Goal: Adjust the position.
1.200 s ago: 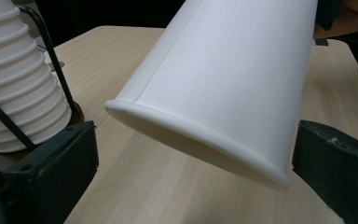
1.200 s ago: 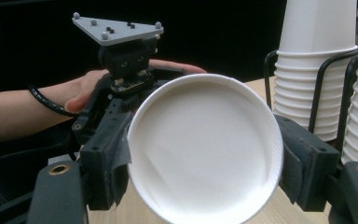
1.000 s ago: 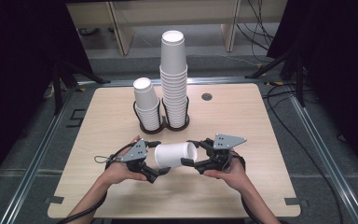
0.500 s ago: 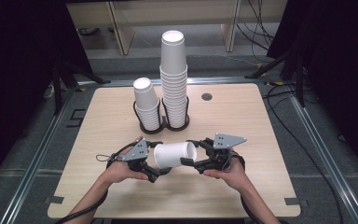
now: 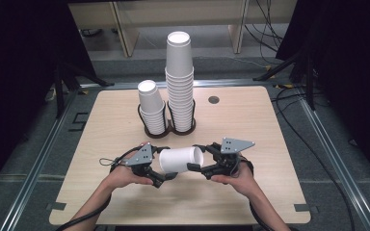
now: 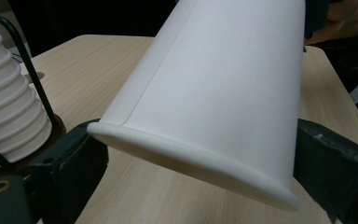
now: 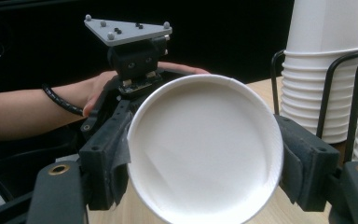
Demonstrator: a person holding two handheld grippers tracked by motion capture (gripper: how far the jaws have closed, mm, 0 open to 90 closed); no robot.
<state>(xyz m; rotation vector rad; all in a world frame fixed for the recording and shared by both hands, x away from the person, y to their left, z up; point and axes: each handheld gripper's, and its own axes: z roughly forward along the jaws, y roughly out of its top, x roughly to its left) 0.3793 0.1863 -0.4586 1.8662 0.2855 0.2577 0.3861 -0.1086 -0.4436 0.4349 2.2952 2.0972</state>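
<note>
The right gripper (image 5: 198, 164) clamps the paper cup (image 5: 180, 159) horizontally above the surface (image 5: 270, 125), while the left gripper (image 5: 166, 174), jaws just closing, brackets its base for transfer.

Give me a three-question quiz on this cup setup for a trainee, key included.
1. True or false: the loose cup stands upright on the table.
2. Seen from the high view, which is taller in the wire holder: the left stack or the right stack?
3. The right gripper is: A open, clear of everything; B shut on the loose cup; C shut on the wire holder.
Key: 1 false, it is held on its side; 2 the right stack; 3 B.
</note>
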